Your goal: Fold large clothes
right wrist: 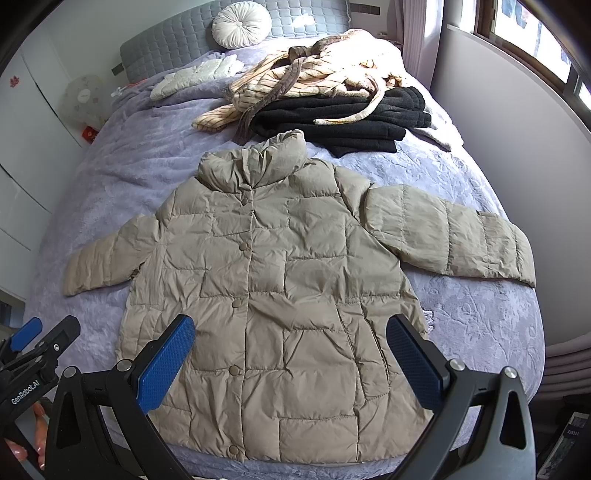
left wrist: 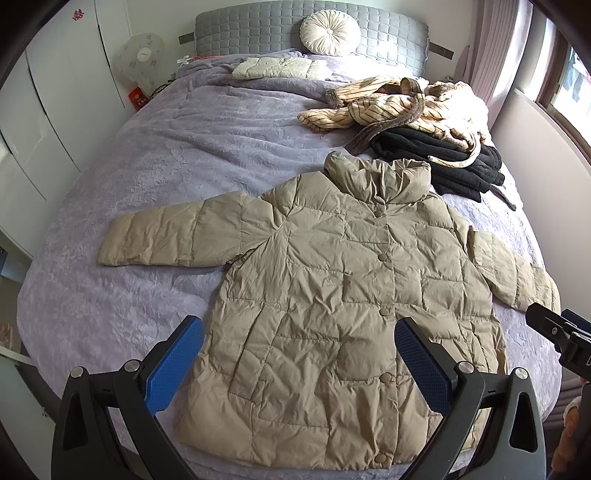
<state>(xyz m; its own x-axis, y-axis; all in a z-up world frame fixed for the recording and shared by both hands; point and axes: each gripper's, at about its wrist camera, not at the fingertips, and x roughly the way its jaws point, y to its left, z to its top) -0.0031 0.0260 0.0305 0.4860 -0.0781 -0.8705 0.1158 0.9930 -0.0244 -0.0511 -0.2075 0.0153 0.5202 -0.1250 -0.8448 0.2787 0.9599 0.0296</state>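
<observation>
A beige quilted puffer jacket lies flat and face up on the lilac bedspread, buttoned, collar toward the headboard, both sleeves spread out sideways. My left gripper hovers open above the jacket's lower hem, left of the button line, its blue pads holding nothing. Over the lower right half of the jacket, my right gripper is also open and empty. The left gripper also shows at the left edge of the right wrist view, and the right gripper at the right edge of the left wrist view.
Behind the collar lies a folded black garment with a striped cream robe heaped on it. A folded white jacket and a round cushion sit near the grey headboard. Bare bedspread spreads left of the jacket.
</observation>
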